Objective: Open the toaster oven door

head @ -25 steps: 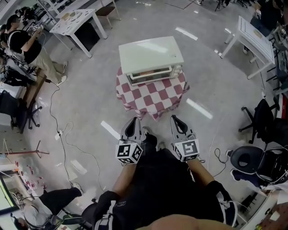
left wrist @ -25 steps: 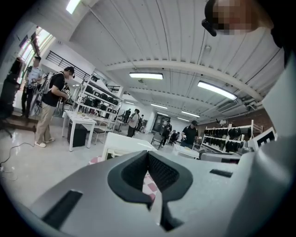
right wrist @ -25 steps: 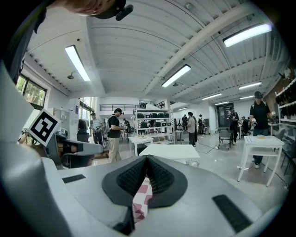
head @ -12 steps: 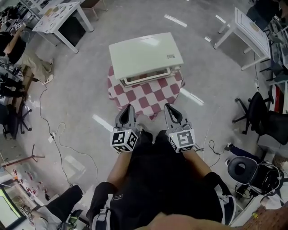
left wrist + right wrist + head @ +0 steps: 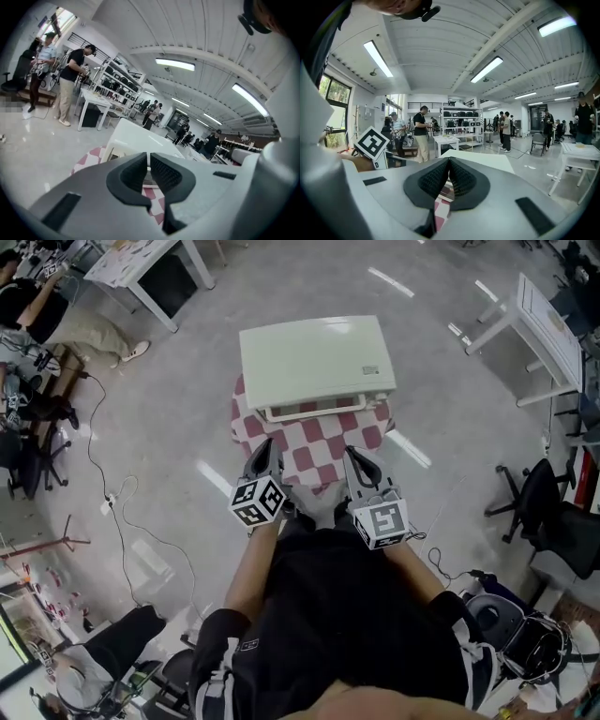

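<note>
Straight ahead on a checked cloth (image 5: 319, 442) sits the toaster oven (image 5: 314, 357), its door (image 5: 319, 410) apparently closed and facing me, near my clenched, empty left gripper (image 5: 266, 448) and right gripper (image 5: 353, 456); I should part one pair of jaws, then grasp the door's top edge squarely.

Head view looks steeply down; both gripper views face forward, close to the shared cream metal toaster oven (image 5: 316, 362).
</note>
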The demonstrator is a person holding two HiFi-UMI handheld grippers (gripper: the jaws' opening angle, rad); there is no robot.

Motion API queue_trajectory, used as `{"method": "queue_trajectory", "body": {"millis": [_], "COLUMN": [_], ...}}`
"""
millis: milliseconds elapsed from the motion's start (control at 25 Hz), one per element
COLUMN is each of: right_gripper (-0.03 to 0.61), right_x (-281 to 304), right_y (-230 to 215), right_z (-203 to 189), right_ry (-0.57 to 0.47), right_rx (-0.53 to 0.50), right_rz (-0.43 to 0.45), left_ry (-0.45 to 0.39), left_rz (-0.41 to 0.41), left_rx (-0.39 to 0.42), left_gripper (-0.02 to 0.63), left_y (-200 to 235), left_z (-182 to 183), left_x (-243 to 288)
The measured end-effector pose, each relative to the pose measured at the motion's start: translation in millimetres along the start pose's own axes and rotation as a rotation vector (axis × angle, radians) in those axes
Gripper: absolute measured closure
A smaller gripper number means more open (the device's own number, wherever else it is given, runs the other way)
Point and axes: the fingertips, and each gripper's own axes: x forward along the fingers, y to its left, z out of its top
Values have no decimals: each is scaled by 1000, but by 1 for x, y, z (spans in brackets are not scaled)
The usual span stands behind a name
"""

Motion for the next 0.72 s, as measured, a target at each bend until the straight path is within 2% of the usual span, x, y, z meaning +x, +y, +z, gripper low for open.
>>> {"method": "queue_trajectory", "body": {"millis": [80, 160, 200, 440, 600, 720], "right_gripper": [552, 552, 552, 552, 552, 552], "right_x": [5, 7, 8, 17, 18, 14], "right_y": [-5, -11, -13, -28, -29, -31], "right_z": [1, 1, 2, 3, 5, 3], "right_ry": [-3, -5, -7, -15, -22, -17], "right_rx": [-7, -14, -20, -19, -31, -31], "right_rz": [20, 32, 35, 39, 38, 35], "left_ry": [11, 22, 27, 75, 101, 109], "left_rz": [24, 39, 46, 100, 112, 105], "left_rx": [-77, -147, -177, -324, -432, -473], "left_gripper": [583, 504, 487, 400, 377, 377], "left_y": [11, 20, 23, 48, 64, 68], "left_z": [-6, -11, -15, -30, -39, -42], "left_x": [13, 26, 32, 66, 83, 95]}}
